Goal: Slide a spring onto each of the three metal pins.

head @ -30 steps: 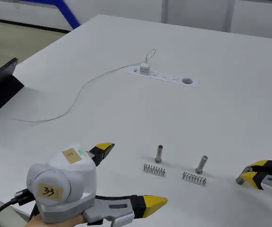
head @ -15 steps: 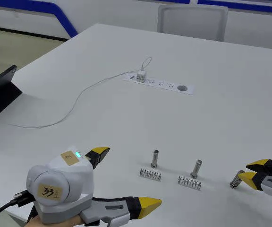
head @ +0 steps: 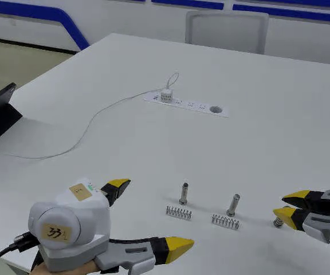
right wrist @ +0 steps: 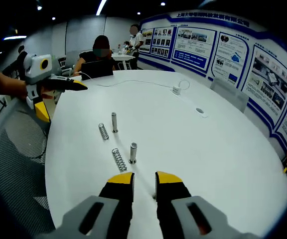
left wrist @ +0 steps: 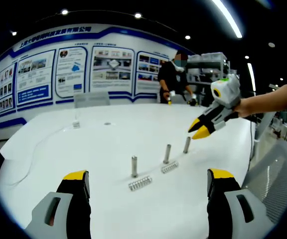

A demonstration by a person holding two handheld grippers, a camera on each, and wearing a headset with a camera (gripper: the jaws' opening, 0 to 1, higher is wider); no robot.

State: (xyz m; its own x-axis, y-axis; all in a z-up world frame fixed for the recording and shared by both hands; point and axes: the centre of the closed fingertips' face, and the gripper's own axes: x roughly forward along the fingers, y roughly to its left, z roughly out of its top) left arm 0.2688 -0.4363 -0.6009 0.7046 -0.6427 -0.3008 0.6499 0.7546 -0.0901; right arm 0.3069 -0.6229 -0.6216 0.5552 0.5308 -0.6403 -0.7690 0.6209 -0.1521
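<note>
Left gripper [head: 149, 215]: jaws wide apart, well left of middle pin [head: 233, 204]. Right gripper [head: 279, 204]: jaws narrowly apart, beside spring-wearing pin [head: 278, 222], right of middle pin. Loose spring [head: 225, 221] just before middle pin.

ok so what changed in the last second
The end spring at the right gripper tips went from leaning to nearly upright. Whether it is gripped is unclear. The left gripper stays open, and the two bare pins and two loose springs have not moved.
</note>
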